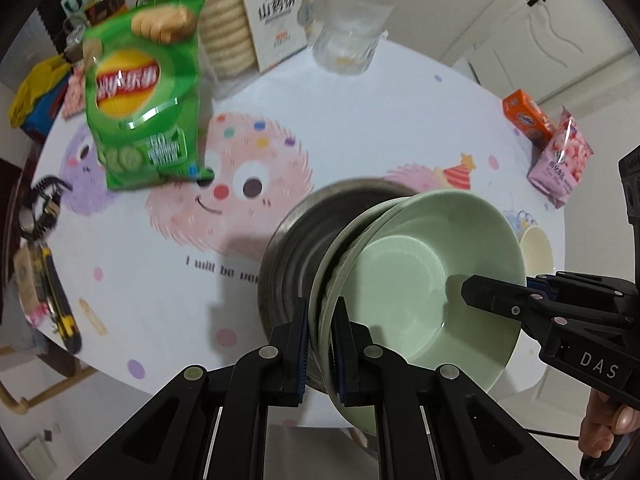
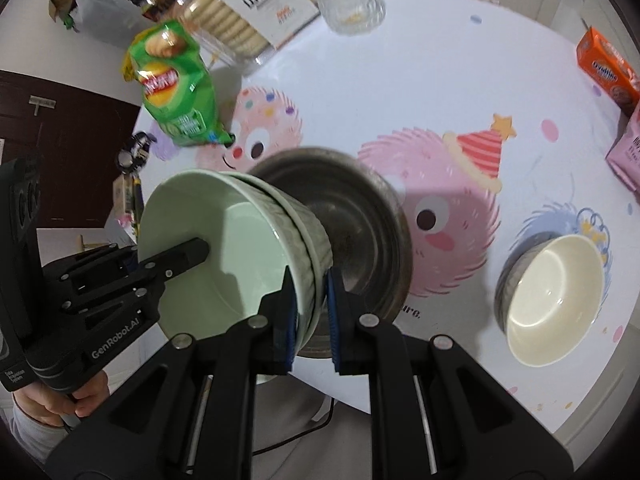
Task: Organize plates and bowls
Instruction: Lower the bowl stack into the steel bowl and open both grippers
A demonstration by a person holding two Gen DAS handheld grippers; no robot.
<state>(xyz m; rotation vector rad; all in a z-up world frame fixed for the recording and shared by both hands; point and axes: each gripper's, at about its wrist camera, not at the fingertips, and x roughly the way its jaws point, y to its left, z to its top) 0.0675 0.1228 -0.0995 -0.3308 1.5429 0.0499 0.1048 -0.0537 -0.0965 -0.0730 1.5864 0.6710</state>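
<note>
Pinching opposite rims of a stack of green bowls (image 1: 420, 280), the left hand-held gripper (image 1: 322, 336) and right hand-held gripper (image 2: 310, 312) hold it tilted at lower centre of both views, over a metal basin (image 2: 360, 216) on the patterned surface (image 1: 360, 112). A white bowl (image 2: 556, 300) sits lower right, a green chip bag (image 1: 140, 96) upper left

Glossy glazed green bowls (image 1: 432, 264), a dull scuffed steel basin (image 2: 360, 216), a shiny plastic crisp bag (image 1: 140, 92).
</note>
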